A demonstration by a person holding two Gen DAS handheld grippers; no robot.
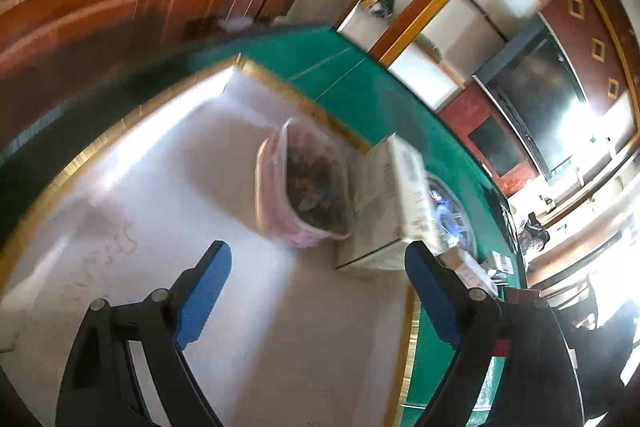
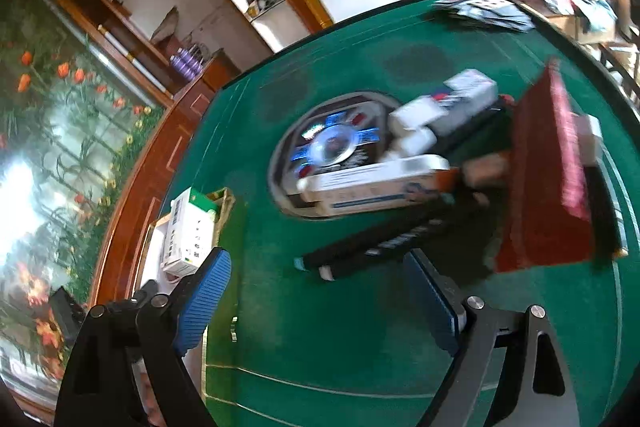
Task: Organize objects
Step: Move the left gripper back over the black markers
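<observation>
Left wrist: left gripper (image 1: pixel 318 267) spread wide, empty, over white tray (image 1: pixel 168 187); pink tub (image 1: pixel 298 187) touching white box (image 1: pixel 394 203). Careless reach could topple box.

Right wrist: right gripper (image 2: pixel 318 273) spread, empty, above green table (image 2: pixel 320 327); black tube (image 2: pixel 380 247) nearest, white boxes (image 2: pixel 420 131) heaped on round hub. Blurred view risks knocking heap.

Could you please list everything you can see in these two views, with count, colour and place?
Tray: one, white, gold rim, on the table.
Tub: one, pink, on tray.
Box: one, white, beside the tub.
Table: one, green.
Round panel: one, dark, table centre.
Long white box: one, over the panel.
Red box: one, right of pile.
Left gripper: blue pads, open, empty.
Right gripper: blue pads, open, empty.
</observation>
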